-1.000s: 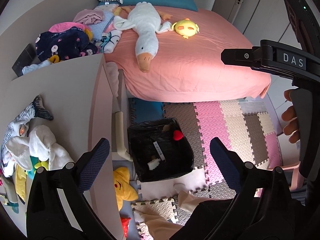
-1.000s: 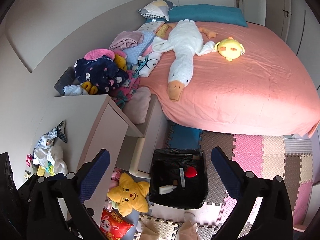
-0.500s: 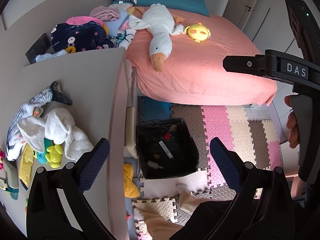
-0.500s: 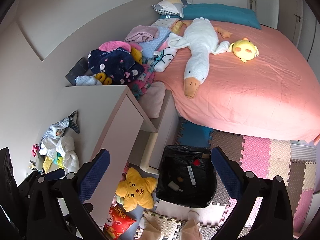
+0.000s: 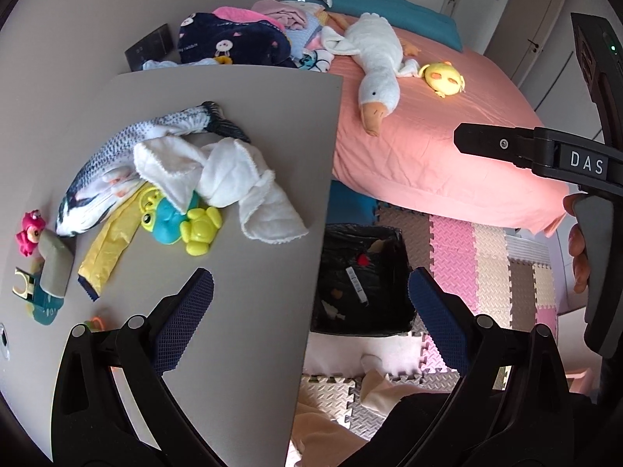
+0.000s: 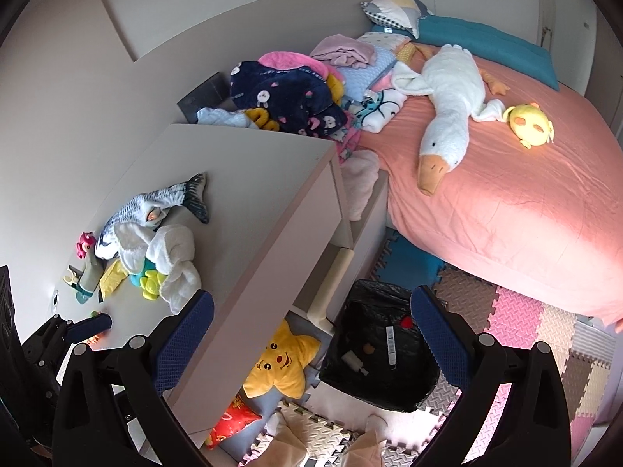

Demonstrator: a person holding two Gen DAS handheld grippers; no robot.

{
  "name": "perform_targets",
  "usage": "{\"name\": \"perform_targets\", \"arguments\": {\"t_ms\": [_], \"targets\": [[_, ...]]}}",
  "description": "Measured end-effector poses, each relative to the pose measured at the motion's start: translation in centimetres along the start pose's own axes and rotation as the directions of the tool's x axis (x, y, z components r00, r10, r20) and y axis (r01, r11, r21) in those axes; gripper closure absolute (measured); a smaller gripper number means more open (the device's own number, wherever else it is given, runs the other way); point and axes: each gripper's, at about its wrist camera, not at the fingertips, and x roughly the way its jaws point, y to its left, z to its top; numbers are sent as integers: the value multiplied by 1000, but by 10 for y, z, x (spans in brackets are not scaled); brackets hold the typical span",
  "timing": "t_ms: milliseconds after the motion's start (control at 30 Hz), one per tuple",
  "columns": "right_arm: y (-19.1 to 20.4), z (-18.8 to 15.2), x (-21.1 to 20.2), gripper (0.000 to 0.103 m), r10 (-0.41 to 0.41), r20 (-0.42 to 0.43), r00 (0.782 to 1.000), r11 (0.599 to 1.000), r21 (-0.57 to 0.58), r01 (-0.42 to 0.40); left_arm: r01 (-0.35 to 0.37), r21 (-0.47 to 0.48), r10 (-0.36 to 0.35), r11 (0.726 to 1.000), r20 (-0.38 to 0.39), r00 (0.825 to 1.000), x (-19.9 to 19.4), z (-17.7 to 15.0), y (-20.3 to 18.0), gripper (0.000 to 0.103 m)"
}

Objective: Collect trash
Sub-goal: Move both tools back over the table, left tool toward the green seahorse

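A black-lined trash bin stands on the floor beside the desk, with small scraps inside; it also shows in the right wrist view. A yellow wrapper lies on the desk top among toys. My left gripper is open and empty, above the desk's right edge. My right gripper is open and empty, high above the desk edge and bin. The right gripper's body shows in the left wrist view.
On the desk lie a plush fish, a white cloth, a plastic frog toy and a pink figure. A pink bed carries a goose plush. A yellow star pillow lies on the foam mats.
Both views have swung left over the desk. The desk top and its toys now fill more of the left wrist view. The bin has shifted right. Both grippers stay open.
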Motion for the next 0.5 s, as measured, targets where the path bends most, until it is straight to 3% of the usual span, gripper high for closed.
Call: {"name": "perform_targets", "arguments": {"t_ms": [500], "targets": [[90, -8, 29, 2, 36, -12, 999, 984, -173, -37, -104, -161, 110, 981, 23, 994, -28, -50, 88, 6]]}}
